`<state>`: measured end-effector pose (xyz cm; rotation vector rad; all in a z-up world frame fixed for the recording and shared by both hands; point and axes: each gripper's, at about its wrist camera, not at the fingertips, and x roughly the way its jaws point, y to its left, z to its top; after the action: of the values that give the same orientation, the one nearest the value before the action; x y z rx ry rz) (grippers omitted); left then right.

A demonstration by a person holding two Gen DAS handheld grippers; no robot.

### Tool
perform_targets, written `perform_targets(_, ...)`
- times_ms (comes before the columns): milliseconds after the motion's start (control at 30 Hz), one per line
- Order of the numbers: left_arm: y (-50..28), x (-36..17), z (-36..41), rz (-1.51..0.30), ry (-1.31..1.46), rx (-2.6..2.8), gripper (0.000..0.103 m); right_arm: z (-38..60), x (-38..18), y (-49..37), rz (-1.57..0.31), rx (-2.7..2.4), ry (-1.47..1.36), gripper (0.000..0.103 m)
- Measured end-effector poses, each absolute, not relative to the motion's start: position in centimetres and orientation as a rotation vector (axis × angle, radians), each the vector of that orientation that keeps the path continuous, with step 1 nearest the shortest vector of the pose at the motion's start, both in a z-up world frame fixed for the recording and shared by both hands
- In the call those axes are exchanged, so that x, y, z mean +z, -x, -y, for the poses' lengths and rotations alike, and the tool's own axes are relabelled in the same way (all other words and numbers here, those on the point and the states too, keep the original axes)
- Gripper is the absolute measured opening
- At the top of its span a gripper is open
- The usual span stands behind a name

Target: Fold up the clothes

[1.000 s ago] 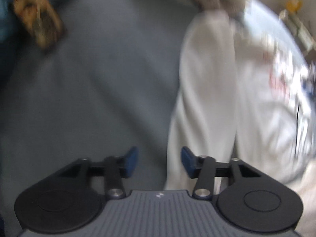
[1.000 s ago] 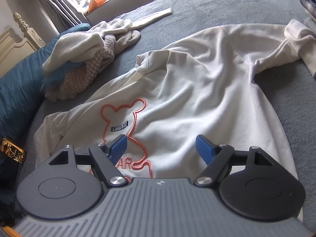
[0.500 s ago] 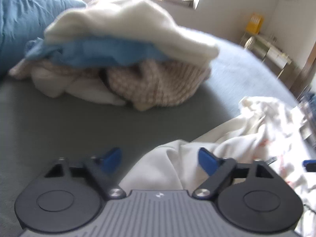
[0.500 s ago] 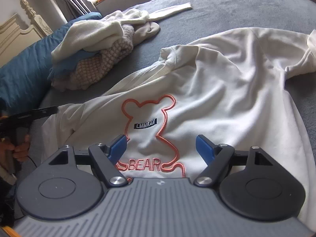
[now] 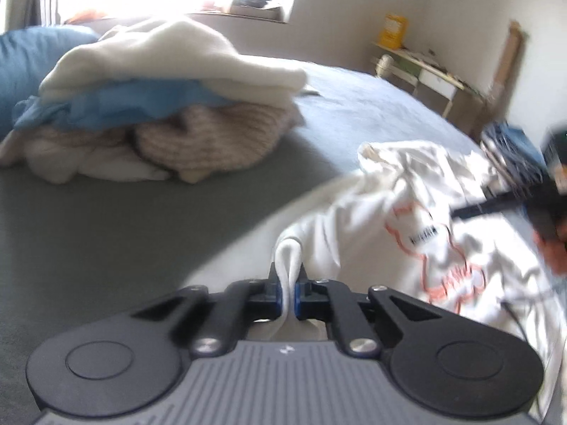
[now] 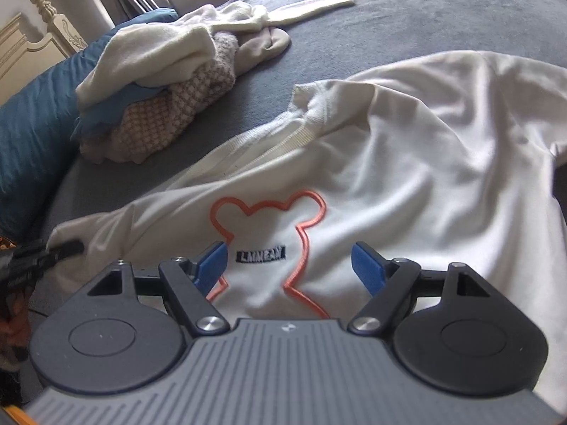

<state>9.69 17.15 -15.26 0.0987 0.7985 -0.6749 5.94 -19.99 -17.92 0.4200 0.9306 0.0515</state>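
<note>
On the grey bed (image 6: 443, 7), a white sweatshirt (image 6: 407, 163) lies spread face up, creased, with an orange bear outline (image 6: 269, 219) and a small dark label on its chest. The left hand-held gripper (image 5: 288, 292) has just closed its jaws and now pinches a fold of the sweatshirt's white edge (image 5: 288, 258) between its blue pads; the rest of the garment runs away to its right and ahead of it. The right hand-held gripper (image 6: 288, 271) hangs over the chest print with its jaws wide and nothing between them, the fabric directly below and ahead. The garment's long axis runs from that print up toward the ribbed collar (image 6: 308, 106). The next fold likely depends on the right side taking a matching edge. A heap of other clothes (image 6: 159, 81) sits well apart, near a blue pillow (image 6: 32, 141).
</note>
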Motion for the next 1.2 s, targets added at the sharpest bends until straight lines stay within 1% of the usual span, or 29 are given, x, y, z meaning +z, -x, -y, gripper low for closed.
perform_targets(100, -7.4, -16.2, -16.2, -0.780, -0.194, -0.711, 0.007, 19.4, -17.2, -6.9, -0.905, 0.071, -0.405, 0.077)
perform_targets(233, -6.0, -18.3, -15.2, -0.813, -0.254, -0.746, 0.009, 18.5, -16.1, -8.1, -0.866, 0.112, -0.372, 0.077)
perform_targets(300, -5.4, -19.0, -15.1, -0.817, -0.268, -0.758, 0.012, 18.0, -15.6, -8.8, -0.850, 0.134, -0.360, 0.077)
perform_targets(367, -5.0, -19.3, -15.1, -0.811, -0.270, -0.754, 0.014, 17.6, -15.3, -9.8, -0.842, 0.158, -0.375, 0.077)
perform_targets(533, -4.7, -19.7, -15.3, -0.792, -0.274, -0.743, 0.015, 17.6, -15.8, -12.7, -0.863, 0.198, -0.550, 0.077)
perform_targets(633, -4.5, -19.8, -15.3, -0.779, -0.287, -0.738, 0.019, 17.5, -17.2, -14.6, -0.924, 0.218, -0.668, 0.075)
perform_targets(667, -4.5, -19.8, -15.2, -0.772, -0.295, -0.736, 0.022, 17.3, -17.8, -15.1, -0.948, 0.214, -0.697, 0.073)
perform_targets(700, -4.4, -19.8, -15.2, -0.765, -0.305, -0.734, 0.024, 17.2, -18.4, -15.6, -0.970, 0.207, -0.716, 0.066)
perform_targets(767, -4.1, -19.8, -15.1, -0.750, -0.327, -0.730, 0.027, 16.6, -19.2, -16.3, -0.996, 0.207, -0.725, 0.061)
perform_targets(800, -3.9, -19.8, -15.1, -0.741, -0.338, -0.726, 0.028, 16.3, -19.6, -16.6, -1.006, 0.210, -0.729, 0.057)
perform_targets(900, -3.7, -19.8, -15.2, -0.719, -0.363, -0.712, 0.033, 15.4, -20.1, -17.5, -1.020, 0.248, -0.724, 0.054)
perform_targets(967, -3.9, -19.8, -15.3, -0.712, -0.365, -0.695, 0.033, 14.9, -20.6, -18.2, -1.061, 0.254, -0.714, 0.054)
perform_targets(1033, -4.2, -19.8, -15.3, -0.707, -0.361, -0.677, 0.036, 14.4, -21.2, -18.8, -1.101, 0.242, -0.706, 0.051)
perform_targets(1067, -4.3, -19.7, -15.4, -0.704, -0.357, -0.667, 0.037, 14.3, -21.3, -18.9, -1.104, 0.242, -0.705, 0.045)
perform_targets(1100, -4.5, -19.7, -15.5, -0.701, -0.352, -0.659, 0.037, 14.2, -21.4, -19.1, -1.108, 0.243, -0.704, 0.030)
perform_targets(1133, -4.7, -19.5, -15.6, -0.700, -0.344, -0.651, 0.036, 14.2, -21.5, -19.3, -1.106, 0.252, -0.717, 0.020)
perform_targets(1167, -5.0, -19.4, -15.7, -0.698, -0.334, -0.642, 0.035, 14.4, -21.3, -19.4, -1.089, 0.267, -0.743, 0.007)
perform_targets(1200, -5.3, -19.2, -16.0, -0.697, -0.320, -0.632, 0.035, 14.7, -21.1, -19.5, -1.063, 0.280, -0.771, 0.005)
